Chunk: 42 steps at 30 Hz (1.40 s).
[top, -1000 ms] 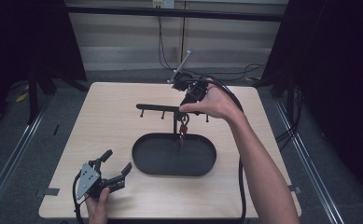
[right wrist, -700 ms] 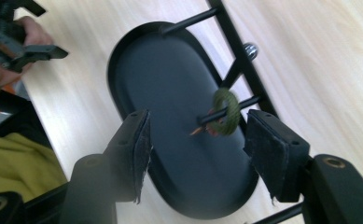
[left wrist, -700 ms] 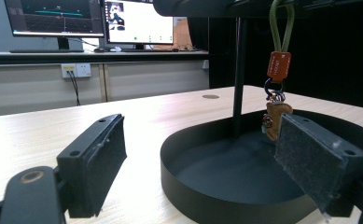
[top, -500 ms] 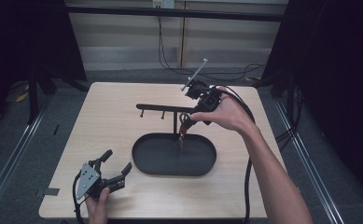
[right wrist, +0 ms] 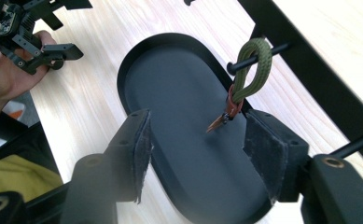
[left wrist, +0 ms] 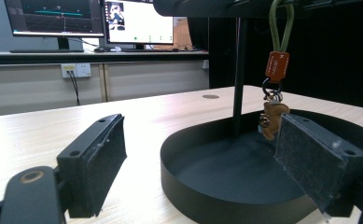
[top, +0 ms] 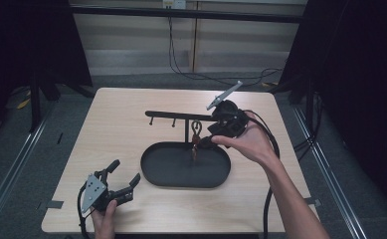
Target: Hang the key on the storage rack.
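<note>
Black metal makes up the oval tray that lies in the middle of the pale wooden table, and from its far rim a thin black post rises to carry a black horizontal rack bar with short pegs. On one peg hangs an olive-green cord keychain with a small brown leather tag and a little brown charm under it; in the right gripper view its green loop sits around the peg and the brown tag points down over the tray floor. The right gripper is held by the person's right hand just beside the keychain, at the right side of the post. Its two black jaws stand wide apart and hold nothing; in its own view the keychain hangs between them but farther away, not touching either pad. The left gripper rests low near the front left corner of the table, in the person's left hand, well apart from the rack. Its jaws are also spread wide and empty, and its view looks across the table to the tray and the hanging keychain. Behind the table, in that view, two lit monitors stand on a counter.
</note>
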Available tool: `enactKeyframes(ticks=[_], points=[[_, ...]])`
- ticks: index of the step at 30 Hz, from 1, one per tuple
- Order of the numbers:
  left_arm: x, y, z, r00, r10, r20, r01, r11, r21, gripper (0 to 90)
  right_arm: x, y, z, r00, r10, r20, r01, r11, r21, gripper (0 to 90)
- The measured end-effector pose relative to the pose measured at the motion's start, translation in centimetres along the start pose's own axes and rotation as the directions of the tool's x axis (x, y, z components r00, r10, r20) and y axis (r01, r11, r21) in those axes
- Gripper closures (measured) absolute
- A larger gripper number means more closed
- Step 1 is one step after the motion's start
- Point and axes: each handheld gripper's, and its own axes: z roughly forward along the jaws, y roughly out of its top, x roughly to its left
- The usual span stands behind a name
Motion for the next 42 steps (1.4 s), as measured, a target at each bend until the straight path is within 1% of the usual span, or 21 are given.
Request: enactKeyframes(ticks=[3, 4, 7, 10, 14, 16, 21, 22, 24, 25, 27, 29, 31, 34, 36, 37, 38, 39, 40, 41, 42], points=[[0.0, 0.0, 0.0, 1.0000, 0.000, 0.000, 0.000, 1.0000, 0.000, 16.0, 0.1, -0.8, 0.3, 1.0000, -0.007, 0.005, 0.007, 1.000, -0.029, 40.3], [0.0, 0.0, 0.0, 1.0000, 0.000, 0.000, 0.000, 1.0000, 0.000, 16.1, 0.4, -1.7, 0.7, 0.9994, -0.031, 0.012, 0.032, 0.998, -0.062, 40.3], [0.0, 0.0, 0.0, 1.0000, 0.000, 0.000, 0.000, 1.0000, 0.000, 16.0, 0.8, -2.5, 0.9, 0.9995, -0.029, 0.013, 0.030, 0.996, -0.089, 39.9], [0.0, 0.0, 0.0, 1.0000, 0.000, 0.000, 0.000, 1.0000, 0.000, 16.0, 1.0, -3.6, 1.2, 0.9997, -0.016, 0.018, 0.019, 0.990, -0.139, 39.8], [0.0, 0.0, 0.0, 1.0000, -0.001, 0.000, 0.001, 1.0000, -0.001, 16.0, 1.3, -5.2, 1.7, 0.9998, -0.010, -0.016, 0.006, 0.978, -0.209, 38.5], [0.0, 0.0, 0.0, 1.0000, -0.001, 0.000, 0.001, 1.0000, -0.001, 16.0, 1.4, -5.6, 1.8, 0.9996, -0.001, -0.027, -0.005, 0.974, -0.228, 38.1], [0.0, 0.0, 0.0, 1.0000, 0.000, 0.000, 0.000, 1.0000, -0.001, 16.1, 1.1, -7.8, 3.0, 0.9992, 0.037, -0.015, -0.040, 0.962, -0.270, 33.4], [0.0, 0.0, 0.0, 1.0000, 0.000, 0.000, 0.000, 1.0000, 0.000, 16.0, 1.0, -8.6, 3.5, 0.9967, 0.062, 0.052, -0.045, 0.959, -0.279, 29.3], [0.0, 0.0, 0.0, 1.0000, -0.002, 0.003, 0.002, 1.0000, -0.001, 16.0, 1.1, -9.0, 3.7, 0.9952, 0.067, 0.072, -0.042, 0.954, -0.296, 27.2], [0.0, 0.0, 0.0, 1.0000, -0.001, 0.000, 0.001, 1.0000, -0.001, 16.0, 1.0, -9.9, 4.2, 0.9946, 0.092, 0.049, -0.071, 0.941, -0.331, 24.2], [0.0, 0.0, 0.0, 1.0000, -0.003, 0.004, 0.003, 1.0000, 0.001, 16.0, 1.0, -10.7, 4.6, 0.9914, 0.113, 0.066, -0.082, 0.928, -0.363, 19.3], [0.0, 0.0, 0.0, 1.0000, -0.001, 0.000, 0.001, 1.0000, 0.001, 16.0, 0.8, -11.7, 5.1, 0.9882, 0.143, 0.054, -0.109, 0.906, -0.408, 17.5], [0.0, 0.0, 0.0, 1.0000, 0.000, 0.000, 0.000, 1.0000, -0.001, 16.0, 0.7, -12.9, 5.7, 0.9858, 0.164, 0.037, -0.131, 0.890, -0.438, 14.4], [0.0, 0.0, 0.0, 1.0000, 0.000, 0.000, 0.000, 1.0000, -0.001, 16.0, 0.6, -14.6, 6.8, 0.9740, 0.225, 0.027, -0.185, 0.860, -0.475, 14.4], [-0.1, 0.0, 0.0, 1.0000, -0.007, 0.002, 0.007, 1.0000, 0.000, 16.0, 0.8, -15.7, 7.8, 0.9705, 0.237, 0.047, -0.185, 0.853, -0.487, 15.7], [0.0, 0.0, 0.0, 1.0000, -0.001, -0.001, 0.001, 1.0000, 0.001, 16.0, 0.9, -16.2, 8.2, 0.9696, 0.238, 0.057, -0.177, 0.843, -0.509, 15.4], [0.0, 0.0, 0.0, 1.0000, -0.001, -0.001, 0.001, 1.0000, 0.001, 16.0, 1.0, -16.8, 8.5, 0.9670, 0.247, 0.064, -0.176, 0.827, -0.534, 15.0], [0.0, 0.0, 0.0, 1.0000, -0.001, -0.001, 0.001, 1.0000, 0.001, 16.0, 1.0, -16.8, 8.5, 0.9670, 0.247, 0.064, -0.176, 0.827, -0.534, 15.0], [0.0, 0.0, 0.0, 1.0000, -0.005, 0.000, 0.005, 1.0000, 0.001, 16.0, 1.1, -18.0, 9.2, 0.9560, 0.280, 0.086, -0.178, 0.789, -0.589, 15.0], [-0.1, 0.0, 0.0, 1.0000, -0.006, 0.000, 0.006, 1.0000, 0.000, 16.0, 1.1, -18.0, 9.2, 0.9560, 0.280, 0.086, -0.178, 0.789, -0.589, 15.0], [-0.1, 0.0, 0.0, 1.0000, -0.006, 0.000, 0.006, 1.0000, 0.000, 16.0, 1.3, -18.9, 9.8, 0.9484, 0.298, 0.108, -0.169, 0.762, -0.625, 14.9]])
